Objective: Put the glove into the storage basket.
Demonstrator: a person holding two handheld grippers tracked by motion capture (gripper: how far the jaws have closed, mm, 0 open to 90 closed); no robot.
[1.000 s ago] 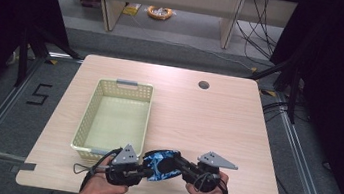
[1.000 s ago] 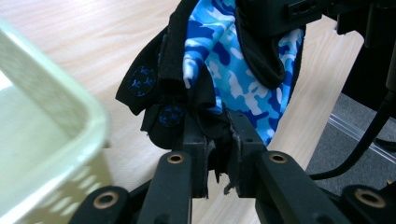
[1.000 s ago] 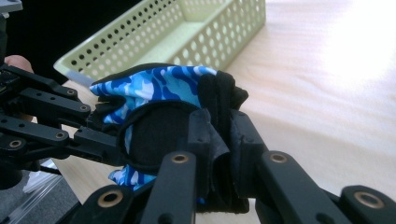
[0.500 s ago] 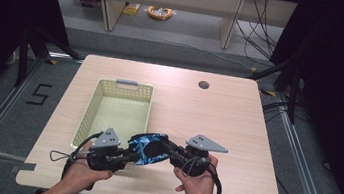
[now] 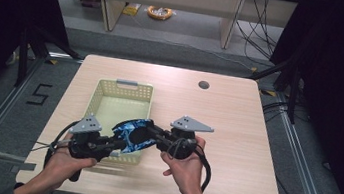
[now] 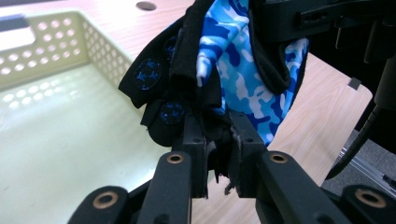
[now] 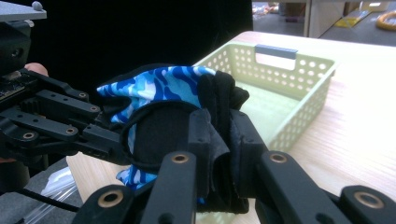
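The glove point(image 5: 130, 134), black with a blue camouflage pattern, is suspended in the air between the two grippers, over the near right corner of the basket point(image 5: 105, 92). It touches neither the basket nor the counter point(image 5: 237, 121).

In the left gripper view, the glove point(image 6: 233, 70) rises directly from the jaw tips: black fabric at its lower edge is pinched between the two jaws, which stand close together and clamp on it. The blue patterned part and a black flap with blue star patches hang above and beyond the tips.

In the right gripper view, a black fold of the glove point(image 7: 163, 107) sits between the jaws, which are likewise clamped on the fabric. The patterned side of the glove stretches away from these jaws toward the left gripper point(image 7: 100, 140), whose linkage meets the glove at its far end.

In the high view, the left gripper point(image 5: 113, 143) holds the near-left end of the glove and the right gripper point(image 5: 150, 130) holds the far-right end, so the glove spans the gap between them. Each gripper is carried in one hand, and each bears a grey three-cornered plate on top.

The basket is pale yellow-green, perforated, and stands on the left half of the counter with a grey handle on its far wall.
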